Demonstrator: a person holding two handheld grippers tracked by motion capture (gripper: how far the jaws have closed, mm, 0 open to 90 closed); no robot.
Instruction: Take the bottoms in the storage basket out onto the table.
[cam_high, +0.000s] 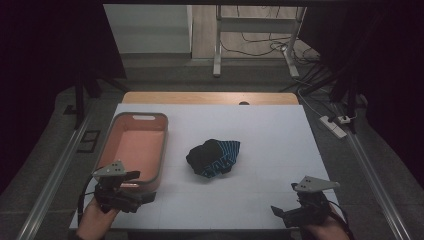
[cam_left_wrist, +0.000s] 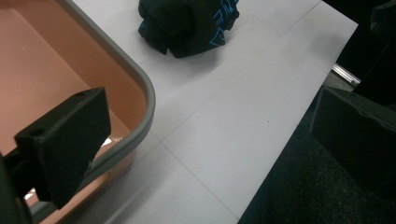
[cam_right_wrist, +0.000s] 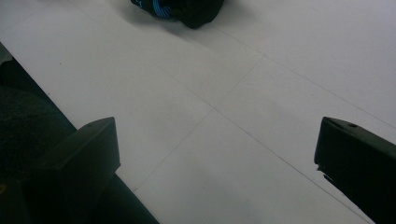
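A crumpled black garment with blue stripes and lettering (cam_high: 213, 157) lies in the middle of the white table top (cam_high: 270, 135). To its left stands a salmon-pink bin with a grey rim (cam_high: 162, 145), nothing inside it. My left gripper (cam_high: 141, 186) hovers at the bin's near right corner, open, jaws pointing right. In the left gripper view the open left gripper (cam_left_wrist: 210, 140) has the bin's rim (cam_left_wrist: 144, 88) beside one jaw and the garment (cam_left_wrist: 187, 23) farther off. My right gripper (cam_high: 285, 200) is open near the front right edge. The right gripper view has the open right gripper (cam_right_wrist: 217, 158) over bare table, garment (cam_right_wrist: 187, 9) ahead.
A wooden strip (cam_high: 210, 97) runs along the table's far edge. Beyond it stand metal frame legs (cam_high: 218, 50) among cables on the floor. A power strip (cam_high: 334, 125) lies right of the table. Metal rails flank both sides. Dark curtains close in left and right.
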